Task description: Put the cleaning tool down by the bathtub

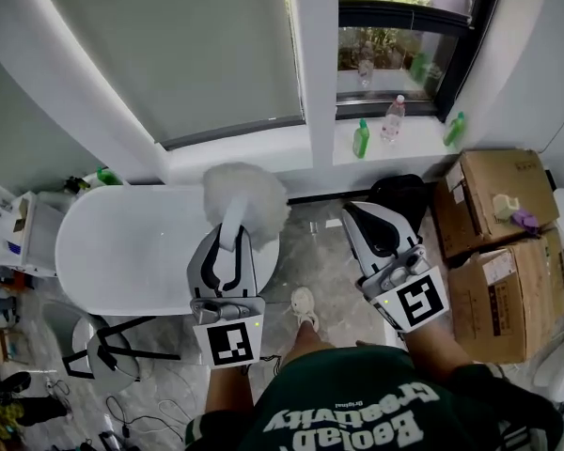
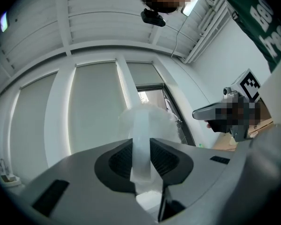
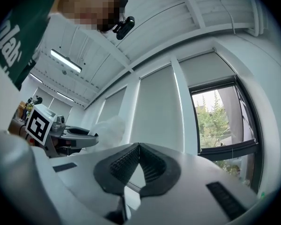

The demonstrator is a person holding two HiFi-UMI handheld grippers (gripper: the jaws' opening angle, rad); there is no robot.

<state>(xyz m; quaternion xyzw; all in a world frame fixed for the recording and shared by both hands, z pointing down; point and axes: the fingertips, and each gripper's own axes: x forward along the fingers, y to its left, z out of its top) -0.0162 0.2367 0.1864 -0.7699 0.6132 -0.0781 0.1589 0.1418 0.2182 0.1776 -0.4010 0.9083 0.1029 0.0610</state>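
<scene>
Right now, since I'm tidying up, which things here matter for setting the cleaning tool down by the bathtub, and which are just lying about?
Job in hand:
- fluffy white duster, clamped in the left hand-held gripper
- white bathtub

Lying about:
- cardboard boxes
- green bottles and clear bottle on the window sill
- black bag

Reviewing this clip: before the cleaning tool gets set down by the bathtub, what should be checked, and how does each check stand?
1. Left tongs shut on the cleaning tool handle: ok.
2. Right tongs shut and empty: ok.
3. Right tongs apart from the tool: ok.
4. Bare floor showing beside the bathtub: ok.
5. Tool lowered beside the tub: not ok, it is held up, fluffy head over the tub's end.
</scene>
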